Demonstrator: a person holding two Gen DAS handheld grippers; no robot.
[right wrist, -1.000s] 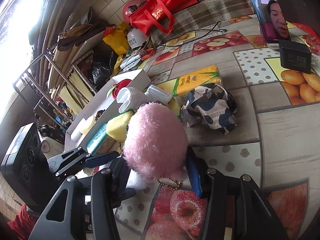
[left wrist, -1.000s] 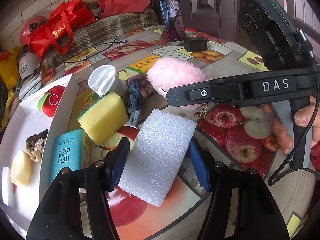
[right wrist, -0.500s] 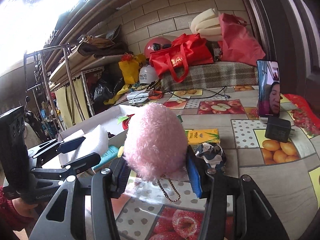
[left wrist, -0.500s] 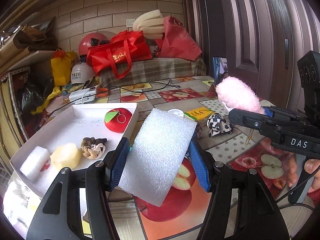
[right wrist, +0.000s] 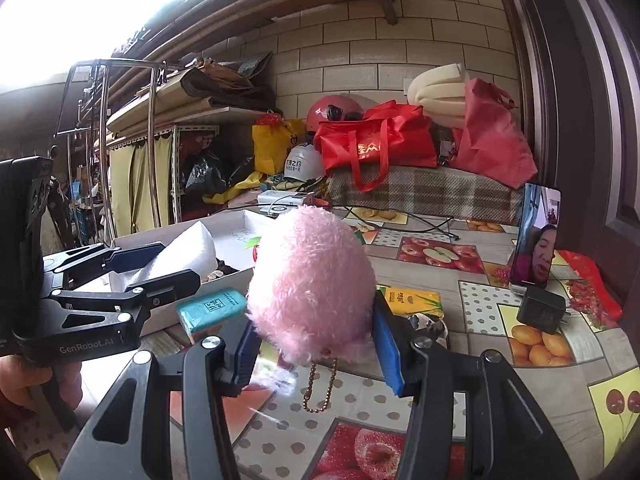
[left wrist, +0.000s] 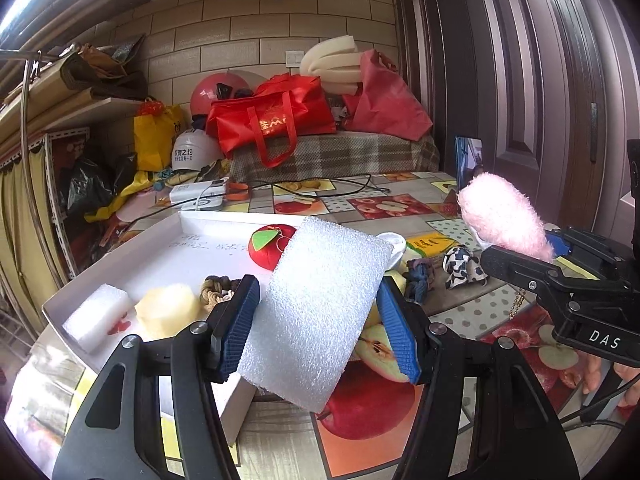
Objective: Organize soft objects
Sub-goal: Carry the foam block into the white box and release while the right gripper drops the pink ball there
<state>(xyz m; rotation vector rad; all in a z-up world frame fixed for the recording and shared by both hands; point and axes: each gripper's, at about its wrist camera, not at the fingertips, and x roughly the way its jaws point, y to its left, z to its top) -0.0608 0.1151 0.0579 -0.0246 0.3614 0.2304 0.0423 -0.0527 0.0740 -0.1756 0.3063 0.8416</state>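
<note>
The table (left wrist: 360, 452), covered in a fruit-print cloth, carried a white tray (left wrist: 160, 252) on its left side. In the tray lay a red apple cushion (left wrist: 266, 250), a pale yellow sponge (left wrist: 168, 310), a small white foam block (left wrist: 96, 314) and a brown knotted cord (left wrist: 214, 286). The left gripper (left wrist: 316, 320) was clenched on a white foam sheet (left wrist: 320, 312), held tilted above the tray's near right corner. To the right, the right gripper (right wrist: 316, 344) grasped a pink plush ball (right wrist: 312, 280) above the table, its bead chain (right wrist: 320, 388) dangling. A teal packet (right wrist: 212, 308) lay just right of the tray.
</note>
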